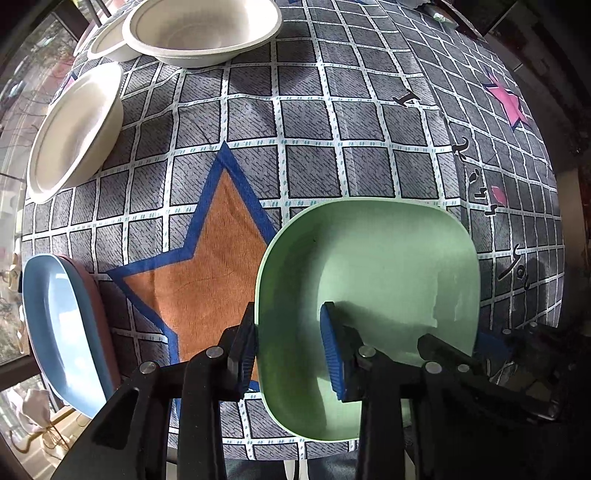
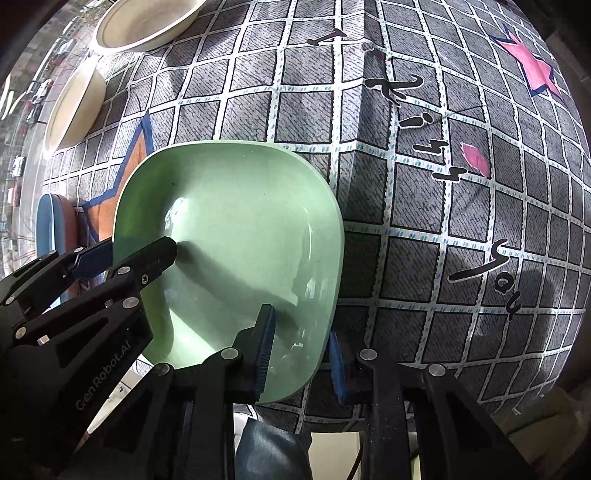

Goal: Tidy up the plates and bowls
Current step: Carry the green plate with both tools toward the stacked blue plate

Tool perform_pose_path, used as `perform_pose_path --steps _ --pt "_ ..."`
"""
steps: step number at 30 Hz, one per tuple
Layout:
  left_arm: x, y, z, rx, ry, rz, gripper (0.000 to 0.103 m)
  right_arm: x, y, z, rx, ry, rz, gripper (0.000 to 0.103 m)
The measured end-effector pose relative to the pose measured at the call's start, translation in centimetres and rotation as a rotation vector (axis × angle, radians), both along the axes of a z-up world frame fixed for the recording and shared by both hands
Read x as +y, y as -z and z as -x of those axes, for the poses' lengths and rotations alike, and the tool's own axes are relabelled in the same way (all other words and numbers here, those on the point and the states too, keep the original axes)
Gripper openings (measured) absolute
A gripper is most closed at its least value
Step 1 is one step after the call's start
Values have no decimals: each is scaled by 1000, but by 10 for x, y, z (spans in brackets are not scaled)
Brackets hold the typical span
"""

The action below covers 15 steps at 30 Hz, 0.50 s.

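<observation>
- Left wrist view: the left gripper [image 1: 291, 350] points down over the surface [image 1: 332, 122], which is draped in a grey checked cloth with an orange star [image 1: 207, 266].
- Its jaws pinch the left rim of the green plate [image 1: 369, 280], one pad outside the wall, one inside.
- Three white bowls [image 1: 199, 26] sit at the far left corner; a blue plate [image 1: 62, 328] rests on a pink plate [image 1: 99, 295] at the left edge.
- Right wrist view: the right gripper [image 2: 301, 356] has its jaws closed on the plate's near right rim.
- The green plate sits near the front edge of the surface, gripped from both sides.
</observation>
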<state>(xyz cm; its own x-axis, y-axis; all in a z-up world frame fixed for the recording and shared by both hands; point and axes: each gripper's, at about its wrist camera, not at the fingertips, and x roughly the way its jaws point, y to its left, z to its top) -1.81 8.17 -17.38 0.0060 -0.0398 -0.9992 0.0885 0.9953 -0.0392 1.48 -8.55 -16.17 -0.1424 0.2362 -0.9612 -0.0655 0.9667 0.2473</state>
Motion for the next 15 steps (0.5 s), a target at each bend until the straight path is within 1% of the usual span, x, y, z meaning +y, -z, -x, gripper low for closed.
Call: perform_pose_path --steps 3,5,7,15 --pt "12 -5 -5 -8 -3 3 36 20 -7 1 -2 -4 1 30" --pt "21 -11 -8 -13 -4 3 36 39 -16 -7 -5 -5 1 30" --pt "29 -17 -12 -16 -3 -1 36 43 -20 -9 -11 -5 -2 30" --pt "69 -56 -34 -46 -21 -15 36 93 -58 -22 -41 -18 -19 30"
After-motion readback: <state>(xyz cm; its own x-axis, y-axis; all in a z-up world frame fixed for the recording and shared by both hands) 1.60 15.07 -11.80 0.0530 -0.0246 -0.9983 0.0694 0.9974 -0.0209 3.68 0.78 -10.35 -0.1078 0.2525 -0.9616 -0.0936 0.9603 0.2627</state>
